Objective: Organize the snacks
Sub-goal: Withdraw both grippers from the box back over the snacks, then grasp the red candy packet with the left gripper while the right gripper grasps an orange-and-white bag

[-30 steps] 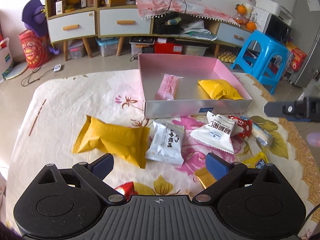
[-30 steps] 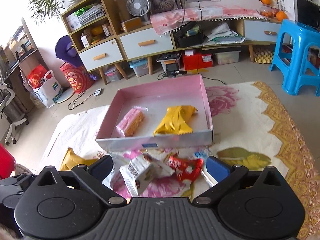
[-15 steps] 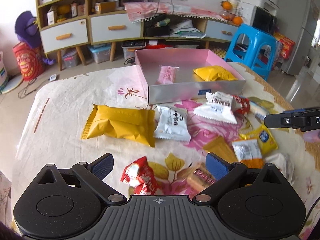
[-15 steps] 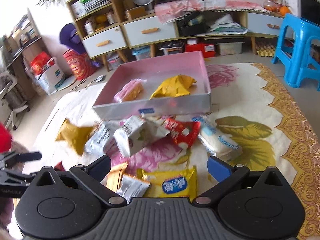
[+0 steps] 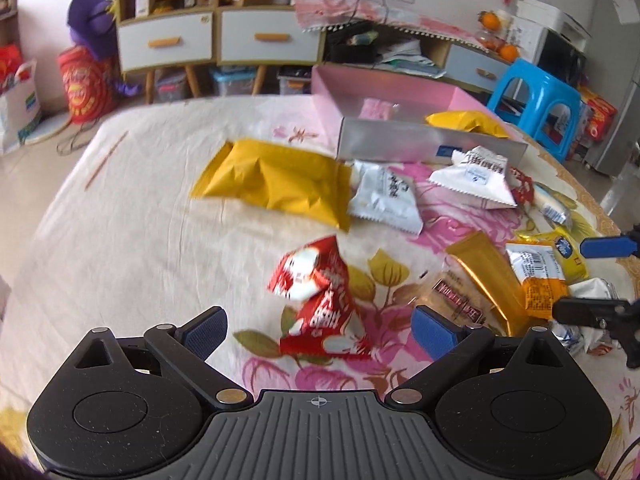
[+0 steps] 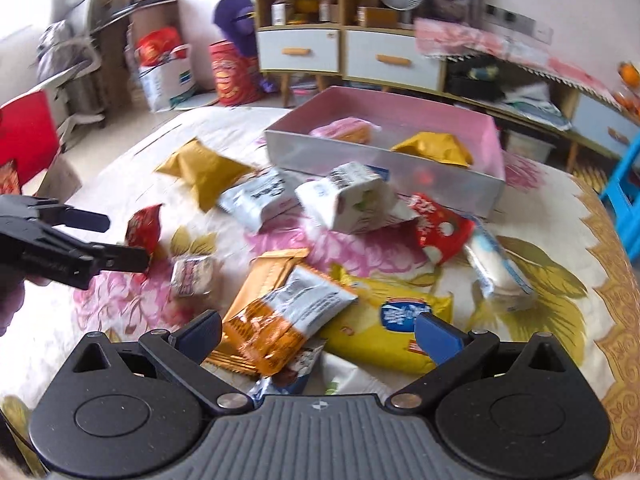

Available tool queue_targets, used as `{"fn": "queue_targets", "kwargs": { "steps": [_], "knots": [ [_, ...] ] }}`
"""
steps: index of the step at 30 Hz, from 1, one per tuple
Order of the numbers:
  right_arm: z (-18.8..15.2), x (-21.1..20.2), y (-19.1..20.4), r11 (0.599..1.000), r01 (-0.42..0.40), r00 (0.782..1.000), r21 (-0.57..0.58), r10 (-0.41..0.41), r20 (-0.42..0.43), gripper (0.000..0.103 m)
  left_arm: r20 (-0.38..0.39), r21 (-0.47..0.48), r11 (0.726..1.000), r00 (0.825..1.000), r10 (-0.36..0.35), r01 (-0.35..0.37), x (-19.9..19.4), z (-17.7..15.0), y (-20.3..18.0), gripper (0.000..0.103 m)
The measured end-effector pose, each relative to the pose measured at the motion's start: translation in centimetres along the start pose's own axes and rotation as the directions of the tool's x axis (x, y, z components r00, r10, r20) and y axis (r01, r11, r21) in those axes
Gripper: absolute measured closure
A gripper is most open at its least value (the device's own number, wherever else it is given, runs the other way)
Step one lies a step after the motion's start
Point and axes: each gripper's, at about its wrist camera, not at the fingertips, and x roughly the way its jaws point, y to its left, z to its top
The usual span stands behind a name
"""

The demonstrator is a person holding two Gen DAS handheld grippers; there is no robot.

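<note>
Sorting snacks into a shallow pink box [image 6: 494,148] on a table covered with a floral cloth [image 5: 120,240], a person holds a two-finger gripper in each hand. The work looks barely begun: only two items lie inside the box, a pink-wrapped snack [image 6: 344,131] and a small yellow packet [image 6: 434,148]. Everything else is loose on the cloth in front of the box.

The left gripper [image 5: 318,326] hovers with its jaws spread wide and nothing between them, lined up over a red and white packet [image 5: 320,300] lying just ahead of its fingertips. Beyond that sit a large yellow bag [image 5: 276,180] and two white packets [image 5: 386,198], close to the box's near wall.

The right gripper [image 6: 318,332] is also spread wide and holds nothing. It hangs above a heap of overlapping wrappers: an orange and silver packet [image 6: 288,320] rests on a gold one, with a yellow packet bearing a blue label [image 6: 392,328] just beside it. Further on are a white boxy packet [image 6: 352,200], a second red packet [image 6: 438,232] and a pale blue and white one [image 6: 494,268].

At least ten snacks remain outside the box, so nearly all of the tidying is left. Parts of both views are blurred
</note>
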Motion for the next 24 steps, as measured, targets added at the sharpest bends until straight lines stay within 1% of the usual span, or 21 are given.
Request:
{"fn": "queue_targets", "kwargs": {
  "steps": [3, 8, 11, 13, 14, 16, 17, 19, 20, 21, 22, 24],
  "knots": [
    [-0.1, 0.4, 0.4, 1.0, -0.01, 1.0, -0.017, 0.01, -0.008, 0.008, -0.01, -0.045, 0.999, 1.0, -0.007, 0.006, 0.5, -0.2, 0.4, 0.004],
    [-0.3, 1.1, 0.7, 1.0, -0.009, 1.0, -0.029, 0.008, -0.02, 0.01, 0.004, -0.053, 0.999, 1.0, -0.005, 0.005, 0.7, -0.2, 0.2, 0.006],
    [-0.3, 1.3, 1.2, 0.998, 0.006, 1.0, -0.056, -0.006, -0.006, 0.013, 0.01, -0.053, 0.999, 1.0, -0.006, 0.007, 0.8, -0.1, -0.1, 0.012],
    [-0.2, 1.5, 1.5, 0.998, 0.008, 1.0, -0.068, -0.008, 0.001, 0.014, 0.017, -0.043, 0.999, 1.0, -0.005, 0.006, 0.8, 0.1, -0.4, 0.022],
    [-0.1, 1.5, 1.6, 0.997, 0.011, 1.0, -0.071, -0.011, 0.005, 0.016, 0.019, -0.039, 0.999, 1.0, -0.004, 0.004, 0.8, 0.2, -0.5, 0.025],
    [0.0, 1.6, 1.9, 0.997, 0.015, 1.0, -0.081, -0.014, 0.015, 0.021, 0.024, -0.031, 1.0, 1.0, -0.002, 0.003, 0.9, 0.2, -0.7, 0.038],
    [0.0, 1.6, 2.1, 0.996, 0.019, 1.0, -0.091, -0.017, 0.02, 0.025, 0.026, -0.027, 1.0, 1.0, -0.003, 0.004, 0.9, 0.3, -0.8, 0.041],
    [0.1, 1.7, 2.4, 0.994, 0.019, 1.0, -0.107, -0.017, 0.027, 0.029, 0.027, -0.026, 1.0, 1.0, -0.003, 0.003, 0.9, 0.4, -0.9, 0.055],
    [0.1, 1.7, 2.5, 0.994, 0.019, 0.999, -0.111, -0.016, 0.031, 0.032, 0.027, -0.026, 1.0, 1.0, 0.0, 0.001, 0.9, 0.4, -0.9, 0.059],
    [0.1, 1.7, 2.5, 0.993, 0.019, 0.999, -0.113, -0.015, 0.035, 0.035, 0.027, -0.026, 1.0, 1.0, 0.004, -0.003, 0.9, 0.4, -0.9, 0.066],
    [0.2, 1.8, 2.6, 0.993, 0.019, 0.999, -0.114, -0.015, 0.039, 0.037, 0.027, -0.027, 1.0, 1.0, 0.006, -0.005, 0.9, 0.4, -0.9, 0.067],
    [0.4, 1.8, 2.7, 0.994, 0.014, 0.999, -0.111, -0.009, 0.044, 0.049, 0.026, -0.034, 0.999, 1.0, 0.005, -0.004, 0.9, 0.4, -0.9, 0.069]
  ]
}}
